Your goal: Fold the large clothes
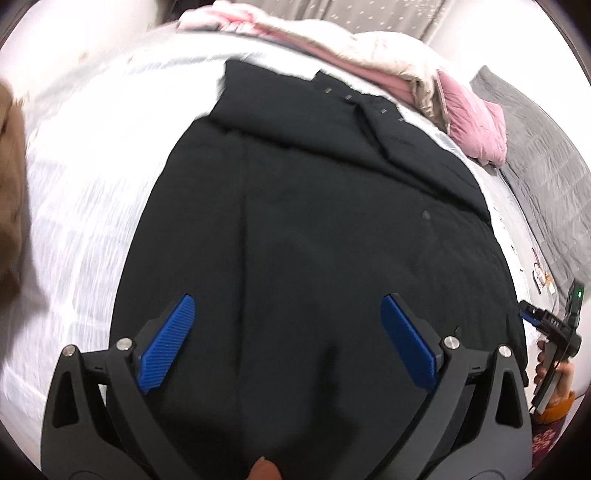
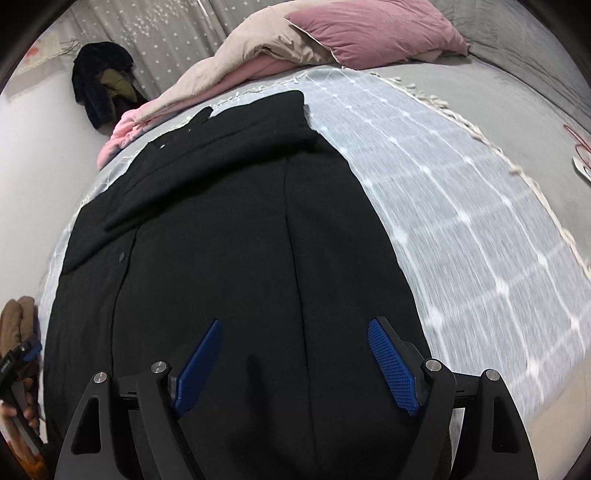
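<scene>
A large black coat point(image 1: 303, 236) lies flat on a white checked sheet point(image 1: 85, 206) on the bed. It also fills the right wrist view point(image 2: 229, 258). A sleeve with small metal buttons point(image 1: 369, 107) is folded across its far end. My left gripper point(image 1: 288, 306) is open and empty, above the near part of the coat. My right gripper point(image 2: 295, 328) is open and empty, above the near part of the coat. The right gripper also shows at the right edge of the left wrist view point(image 1: 532, 317). The left gripper shows at the left edge of the right wrist view point(image 2: 26, 354).
A pink pillow point(image 2: 373, 33) and a beige and pink duvet point(image 2: 236, 70) lie at the head of the bed. A dark garment point(image 2: 99, 85) hangs on the wall at the back left. A grey bedcover point(image 2: 517, 96) lies to the right. A brown thing point(image 1: 11, 192) is at the left.
</scene>
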`<state>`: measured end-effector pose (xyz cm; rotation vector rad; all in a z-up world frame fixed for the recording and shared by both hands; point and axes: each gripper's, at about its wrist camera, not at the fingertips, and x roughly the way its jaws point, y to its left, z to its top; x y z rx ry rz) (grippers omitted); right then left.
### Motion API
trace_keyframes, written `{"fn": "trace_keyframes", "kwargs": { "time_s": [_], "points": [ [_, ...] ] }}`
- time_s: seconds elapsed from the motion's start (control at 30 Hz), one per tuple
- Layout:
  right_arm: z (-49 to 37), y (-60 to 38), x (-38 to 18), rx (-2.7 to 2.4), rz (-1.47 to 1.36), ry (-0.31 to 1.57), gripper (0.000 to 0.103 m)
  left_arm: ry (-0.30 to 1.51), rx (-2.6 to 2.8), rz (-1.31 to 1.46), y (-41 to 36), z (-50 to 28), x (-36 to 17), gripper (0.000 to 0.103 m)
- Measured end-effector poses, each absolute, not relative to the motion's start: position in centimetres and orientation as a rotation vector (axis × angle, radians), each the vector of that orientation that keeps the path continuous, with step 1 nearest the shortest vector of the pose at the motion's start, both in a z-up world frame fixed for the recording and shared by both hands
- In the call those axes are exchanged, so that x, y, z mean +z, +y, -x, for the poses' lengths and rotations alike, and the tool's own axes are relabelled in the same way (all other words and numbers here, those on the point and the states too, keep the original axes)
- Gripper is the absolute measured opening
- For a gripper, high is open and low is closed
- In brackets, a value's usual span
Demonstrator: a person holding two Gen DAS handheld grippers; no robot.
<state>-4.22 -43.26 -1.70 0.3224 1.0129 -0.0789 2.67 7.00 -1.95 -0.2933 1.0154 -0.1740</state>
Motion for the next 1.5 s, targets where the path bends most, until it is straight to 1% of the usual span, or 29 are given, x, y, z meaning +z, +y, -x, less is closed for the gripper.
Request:
{"fn": "trace_keyframes", "kwargs": {
  "time_s": [0.07, 0.23, 0.43, 0.53, 0.73, 0.83, 0.93, 1.1, 1.2, 1.33, 1.5],
  "points": [
    [5.4, -43.4, -2.1, -0.087, -0.322, 1.012, 0.083, 1.035, -0.199, 0.315, 7.4, -2.2, -2.4, 0.101],
    [7.4, -44.0, -2.8, -0.107, -0.326, 1.000, 0.083, 1.036, -0.206, 0.250, 8.0, -0.3, -2.9, 0.101],
    [9.2, -46.4, -2.1, -0.076, -0.388, 0.939, 0.084, 1.029, -0.251, 0.279, 10.7, 1.7, -2.3, 0.101],
    [10.3, -48.3, -2.3, -0.046, -0.483, 0.920, 0.087, 1.041, -0.288, 0.323, 12.3, 2.4, -2.7, 0.101],
    [11.5, -51.3, -4.1, -0.022, -0.718, 0.928, 0.087, 1.087, -0.312, 0.400, 14.7, 3.4, -4.0, 0.101],
    [12.2, -51.6, -4.0, -0.027, -0.760, 0.903, 0.087, 1.092, -0.274, 0.401, 15.7, 4.1, -4.4, 0.101],
    [12.6, -51.4, -4.0, -0.064, -0.762, 0.897, 0.087, 1.084, -0.291, 0.397, 16.0, 4.8, -4.4, 0.101],
    [13.9, -50.6, -2.8, -0.204, -0.671, 0.858, 0.087, 1.100, -0.341, 0.333, 14.9, 5.7, -4.7, 0.101],
    [13.6, -50.0, -3.9, -0.144, -0.710, 0.913, 0.087, 1.114, -0.405, 0.361, 14.4, 5.9, -4.9, 0.101],
    [13.7, -48.5, -4.0, -0.133, -0.638, 0.955, 0.087, 1.127, -0.478, 0.389, 13.4, 6.5, -5.0, 0.101],
    [14.6, -46.5, -4.0, -0.095, -0.584, 0.980, 0.087, 1.128, -0.515, 0.350, 11.9, 7.2, -4.8, 0.100]
  ]
}}
